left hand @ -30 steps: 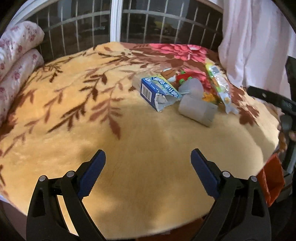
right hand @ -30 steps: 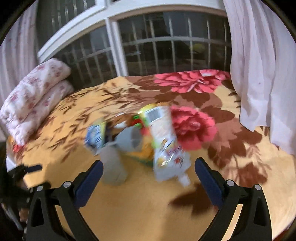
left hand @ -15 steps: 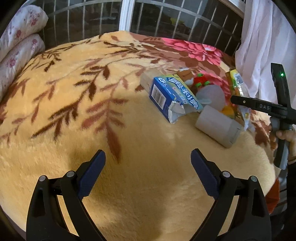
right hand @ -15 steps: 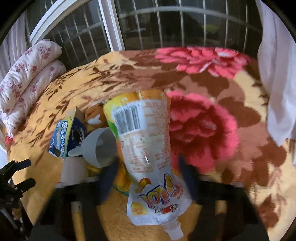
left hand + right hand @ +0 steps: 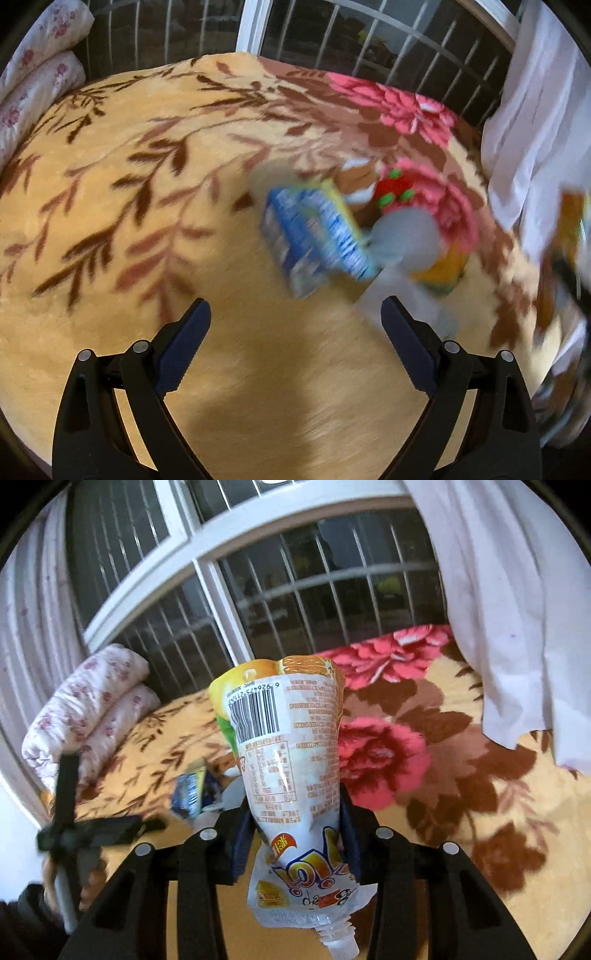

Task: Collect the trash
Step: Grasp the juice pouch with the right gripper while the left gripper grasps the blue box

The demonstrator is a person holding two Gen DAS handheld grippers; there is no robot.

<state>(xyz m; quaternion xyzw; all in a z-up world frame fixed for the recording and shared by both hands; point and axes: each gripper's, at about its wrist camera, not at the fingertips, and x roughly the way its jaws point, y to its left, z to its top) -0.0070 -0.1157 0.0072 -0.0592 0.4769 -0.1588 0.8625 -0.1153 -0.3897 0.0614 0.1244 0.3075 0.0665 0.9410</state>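
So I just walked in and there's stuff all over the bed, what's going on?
A person is clearing trash off the blanket with two handheld tools. The right tool has just closed on an orange juice pouch and holds it up. The left tool, open and empty, hovers near the blue carton and the other litter.

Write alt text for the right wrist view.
The right gripper is shut on an orange juice pouch, spout towards the camera, lifted above a floral blanket. A blue carton lies on the blanket behind it, below a barred window.
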